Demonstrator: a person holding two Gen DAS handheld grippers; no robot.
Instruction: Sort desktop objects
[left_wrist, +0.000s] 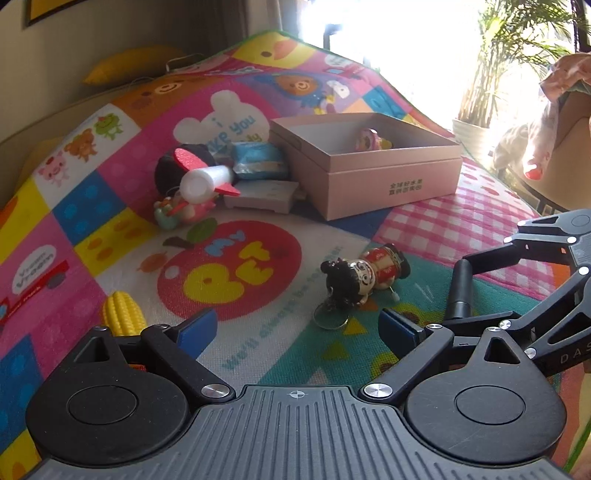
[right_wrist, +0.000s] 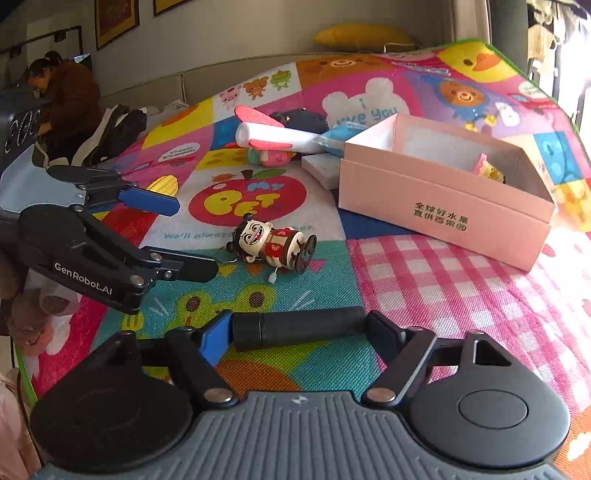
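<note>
Black tube (right_wrist: 299, 328) clamped end to end in right hand-held gripper (right_wrist: 301, 334), bottom centre.
Left hand-held gripper (left_wrist: 297, 326) spread, empty; doll (left_wrist: 364, 275) mid-frame, light, rigid, best pinched across body.

A bright patchwork play mat (left_wrist: 258, 266) printed with cartoon animals and a red apple covers the surface. At the upper left of the left wrist view a yellow cushion (left_wrist: 125, 66) lies behind it. A potted palm (left_wrist: 491, 74) stands at the upper right by a bright window (left_wrist: 388, 37). In the right wrist view's upper left, a seated person (right_wrist: 62, 99) bends forward beneath framed pictures (right_wrist: 116, 20).
</note>
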